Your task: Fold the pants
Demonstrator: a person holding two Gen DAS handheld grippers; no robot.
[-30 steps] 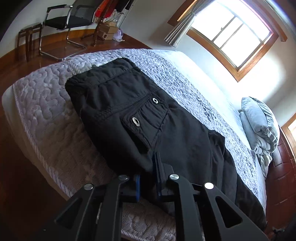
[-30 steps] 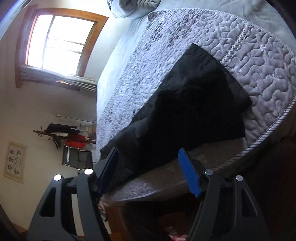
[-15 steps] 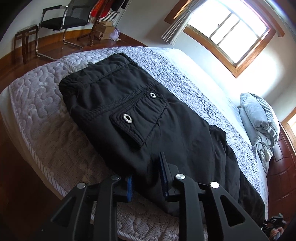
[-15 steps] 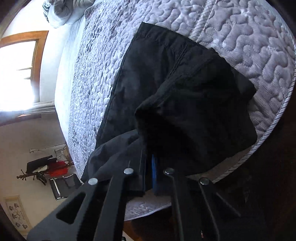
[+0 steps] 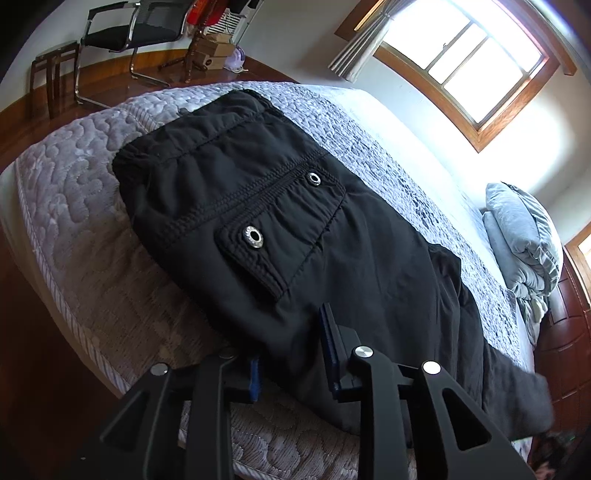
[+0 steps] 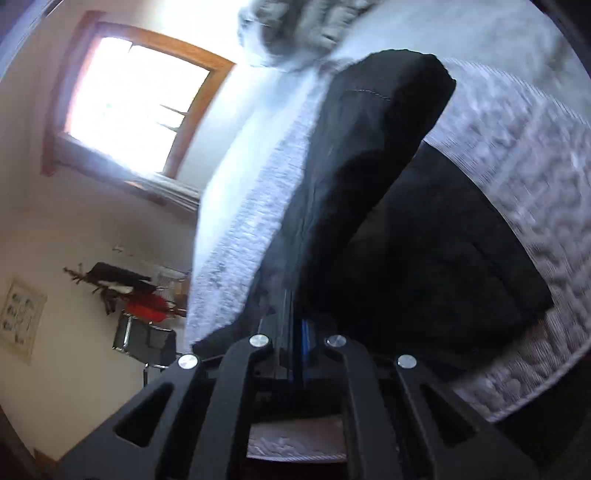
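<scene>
Black pants (image 5: 280, 206) lie flat across the quilted grey mattress (image 5: 74, 206), waistband to the far left, a flap pocket with two metal snaps facing up. My left gripper (image 5: 291, 354) sits at the near edge of the pants. Its jaws are opening, and the cloth's edge lies loose between the blue pads (image 5: 327, 332). In the right wrist view my right gripper (image 6: 297, 325) is shut on a fold of the pants leg (image 6: 369, 147). That leg rises from the jaws above the rest of the black cloth (image 6: 443, 266) on the mattress (image 6: 517, 147).
A folded grey duvet (image 5: 521, 236) lies at the head of the bed, beneath a bright window (image 5: 469, 59). On the wooden floor beyond the bed stand a black chair (image 5: 129, 33), a small stool (image 5: 51, 66) and cardboard boxes (image 5: 212, 55). A coat rack (image 6: 122, 284) stands by the wall.
The left jaws have spread apart from their tight grip on the pants edge. The right gripper went from wide open to shut on the pants leg and has pulled it up off the bed.
</scene>
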